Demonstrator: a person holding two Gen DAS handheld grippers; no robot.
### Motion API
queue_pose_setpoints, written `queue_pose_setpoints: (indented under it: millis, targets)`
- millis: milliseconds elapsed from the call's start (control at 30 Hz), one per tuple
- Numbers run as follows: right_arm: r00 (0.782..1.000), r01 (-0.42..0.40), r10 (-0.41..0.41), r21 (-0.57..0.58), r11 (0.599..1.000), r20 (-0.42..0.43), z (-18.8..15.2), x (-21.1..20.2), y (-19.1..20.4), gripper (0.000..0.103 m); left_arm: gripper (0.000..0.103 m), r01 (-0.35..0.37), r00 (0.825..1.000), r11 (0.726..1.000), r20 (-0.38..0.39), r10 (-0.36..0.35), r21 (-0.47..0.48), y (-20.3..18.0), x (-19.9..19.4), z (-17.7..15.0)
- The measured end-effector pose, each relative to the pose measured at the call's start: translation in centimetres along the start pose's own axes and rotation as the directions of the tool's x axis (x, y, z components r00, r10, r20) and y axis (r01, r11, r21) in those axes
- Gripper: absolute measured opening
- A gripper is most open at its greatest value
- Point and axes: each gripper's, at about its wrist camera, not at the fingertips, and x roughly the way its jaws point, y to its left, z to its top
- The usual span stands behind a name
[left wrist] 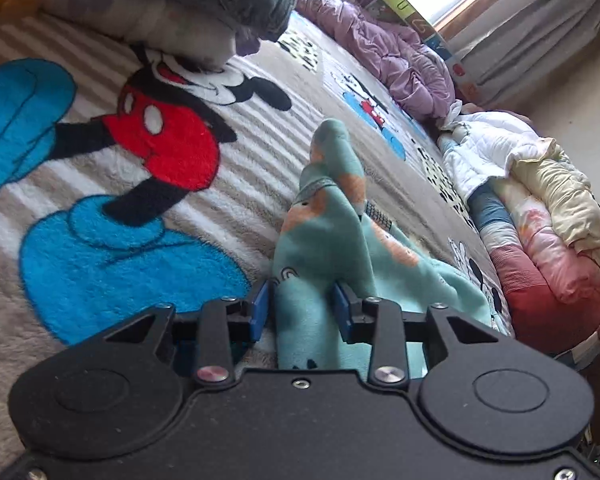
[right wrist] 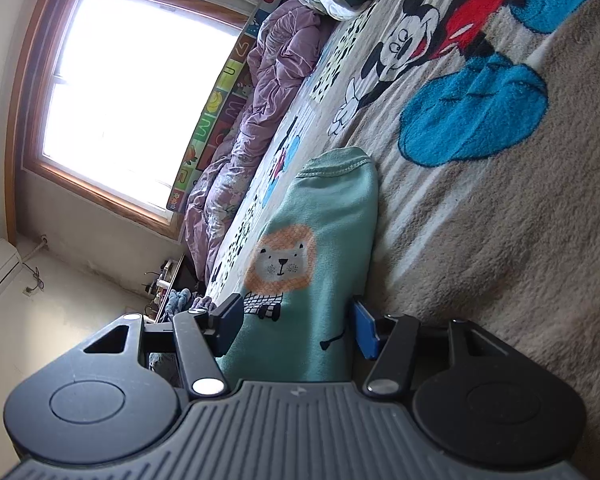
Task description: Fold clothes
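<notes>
Teal garment (left wrist: 324, 240) between left gripper (left wrist: 302, 308) pads, on cartoon blanket (left wrist: 100, 208)

we see the teal lion-print garment (right wrist: 300, 248) lying between the right gripper's fingers – rumpled and bunched (left wrist: 332, 224) ahead of the left gripper's.

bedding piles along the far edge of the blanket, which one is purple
The crumpled purple quilt under the window; the other pile, white padded jacket and pink floral quilt, has no purple.
</notes>
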Motion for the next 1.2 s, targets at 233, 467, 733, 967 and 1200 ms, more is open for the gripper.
queue_pose_setpoints:
  millis: [233,467,733,967,1200]
  targets:
    - [1.000,0.010,-0.010,-0.028,1.000,-0.001,0.0,0.2,0.3,0.058,0.013,-0.110,0.990,0.964,0.113,0.085,0.243,-3.6,-2.4,-0.7]
    - [1.000,0.006,-0.006,-0.024,1.000,0.003,0.0,0.1,0.2,0.058,0.007,-0.198,0.968,0.910,0.218,0.123,0.365,-6.1,-5.4,-0.8]
    - [1.000,0.011,-0.011,-0.030,0.999,0.005,-0.2,0.0,0.2,0.058,0.007,-0.309,0.925,0.877,0.329,0.188,0.368,-5.5,-10.0,0.9]
    - [1.000,0.018,-0.018,-0.034,0.999,0.008,-0.2,0.2,0.5,0.058,0.007,-0.418,0.874,0.849,0.395,0.281,0.322,-2.7,-13.7,1.3]
    - [1.000,0.028,-0.027,-0.049,0.998,0.010,-0.3,0.3,0.6,0.058,0.007,-0.509,0.823,0.824,0.420,0.382,0.247,0.5,-15.7,0.4]
